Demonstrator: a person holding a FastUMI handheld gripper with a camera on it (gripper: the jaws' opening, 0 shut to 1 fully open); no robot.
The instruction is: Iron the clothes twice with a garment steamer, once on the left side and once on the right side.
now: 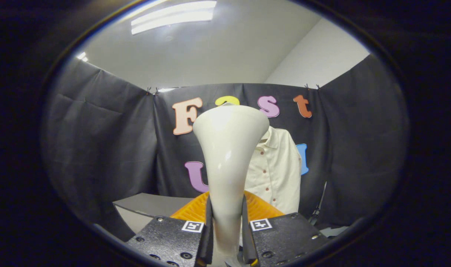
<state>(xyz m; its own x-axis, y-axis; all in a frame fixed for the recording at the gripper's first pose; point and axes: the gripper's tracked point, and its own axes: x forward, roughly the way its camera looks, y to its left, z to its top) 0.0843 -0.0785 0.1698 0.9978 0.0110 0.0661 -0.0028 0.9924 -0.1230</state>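
Observation:
My gripper is shut on the handle of a cream-white garment steamer, both fingers pressing its narrow neck. The steamer stands upright between the fingers and widens to a broad head at the top. Beyond it, slightly to the right, a cream button-up shirt hangs against the booth's back wall, its left half hidden behind the steamer. The steamer head is still well short of the shirt.
An orange ribbed object lies just ahead of the fingers, under the steamer. A grey tabletop stretches to the left. A thin dark cable or stand hangs to the right of the shirt.

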